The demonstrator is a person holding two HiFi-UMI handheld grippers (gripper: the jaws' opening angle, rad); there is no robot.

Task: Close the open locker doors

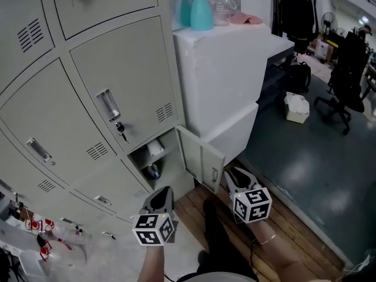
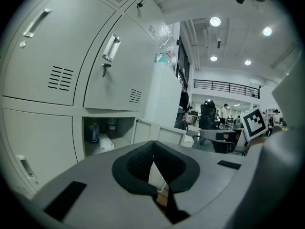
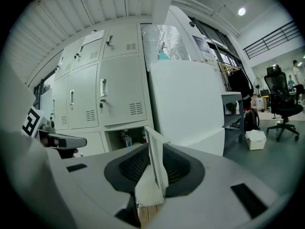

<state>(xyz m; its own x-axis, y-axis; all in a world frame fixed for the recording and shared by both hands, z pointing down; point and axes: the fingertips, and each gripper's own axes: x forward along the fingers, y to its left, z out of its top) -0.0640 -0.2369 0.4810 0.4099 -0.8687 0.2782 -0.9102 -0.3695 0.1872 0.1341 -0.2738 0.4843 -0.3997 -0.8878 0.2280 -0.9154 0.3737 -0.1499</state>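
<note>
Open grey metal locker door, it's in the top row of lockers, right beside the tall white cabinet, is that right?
Not quite. The open grey metal locker door is in the bottom row, not the top, right beside the tall white cabinet. The head view shows it swung out near the floor, below the closed grey door with a key in its lock.

The small grey locker door (image 1: 202, 157) stands swung open, low on the lockers.

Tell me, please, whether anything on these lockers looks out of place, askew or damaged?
One low locker door hangs open, swung out toward the white cabinet, leaving a white roll inside exposed, whereas the door above is shut. Nothing looks spilled or damaged.
</note>
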